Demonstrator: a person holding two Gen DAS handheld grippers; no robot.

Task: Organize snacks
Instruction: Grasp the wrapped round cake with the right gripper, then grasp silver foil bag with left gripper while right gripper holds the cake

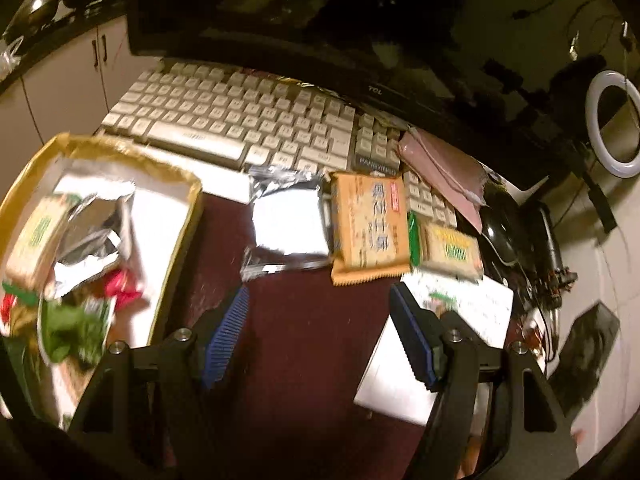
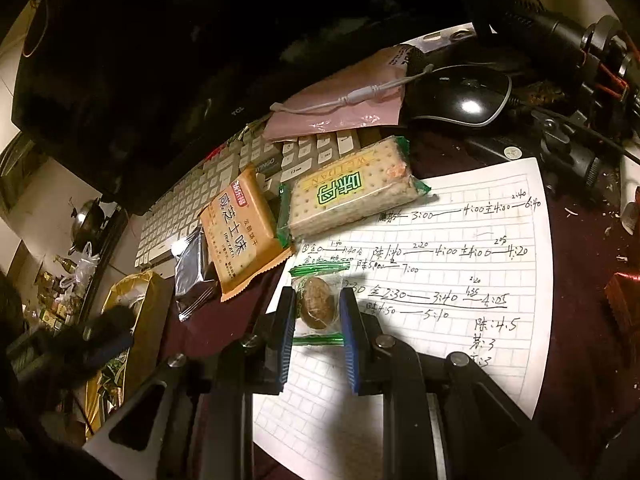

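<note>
Right gripper (image 2: 318,312) pinches small clear-wrapped round snack (image 2: 316,306) over handwritten grid paper (image 2: 460,280). Left gripper (image 1: 316,320) spread wide, nothing between pads – above dark red table (image 1: 304,320). Silver packet (image 1: 286,222), orange cracker pack (image 1: 370,224), green-edged cracker pack (image 1: 450,250) lie in row by keyboard (image 1: 240,120). Gold-rimmed box (image 1: 176,208) at left – holds several snacks.

Monitor (image 1: 360,40) bezel: "TCL". Keyboard (image 1: 224,120) badge: "PANSTINGO", partly blurred. Green-wrapped cracker pack (image 2: 352,196): "WEILIAN". Gridded sheet (image 2: 460,280), handwritten: "3:00", "4:20", "5:10".
</note>
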